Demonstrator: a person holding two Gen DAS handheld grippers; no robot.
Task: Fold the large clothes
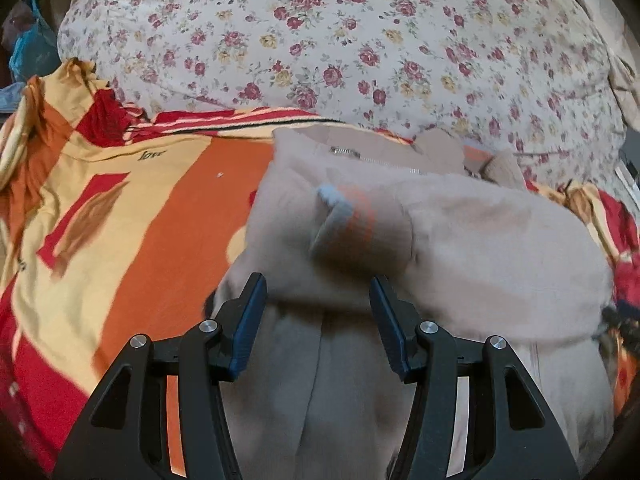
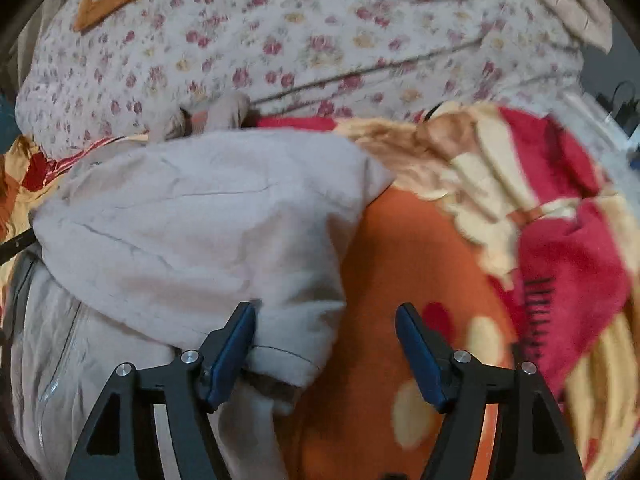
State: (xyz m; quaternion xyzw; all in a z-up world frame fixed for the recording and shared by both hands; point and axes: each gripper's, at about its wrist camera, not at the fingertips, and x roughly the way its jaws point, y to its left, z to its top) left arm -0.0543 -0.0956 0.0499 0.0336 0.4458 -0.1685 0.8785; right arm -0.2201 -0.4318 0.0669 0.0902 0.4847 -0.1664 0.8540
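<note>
A beige zip jacket (image 1: 440, 248) is lying on an orange, red and cream blanket (image 1: 140, 220) spread over the bed, just in front of a rose-patterned quilt (image 1: 340, 40) bunched up behind it. The jacket is looking partly folded: one thick layer is lying doubled over the body, and its zipper (image 1: 348, 153) is showing at the jacket's far edge, next to the quilt.

The left tool (image 1: 318, 300) is hanging over the near part of the jacket with its fingers standing apart; cloth is lying below and between them, but the pads are not pressing on it, so it is holding nothing. A blurred sleeve cuff with an orange band and a pale blue tab (image 1: 352, 216) is resting on top of the fold just beyond that tool.

The right tool (image 2: 326, 326) is sitting at the jacket's right edge, also spread wide. Its left finger (image 2: 232, 354) is lying against the folded hem, while the other finger is over bare blanket; nothing is being clamped.

Judging by this, a first fold is looking done and both tools are looking free. What is remaining seems to be tucking the loose sleeve end near the quilt, folding the bundle over again into a compact shape, and flattening it.
</note>
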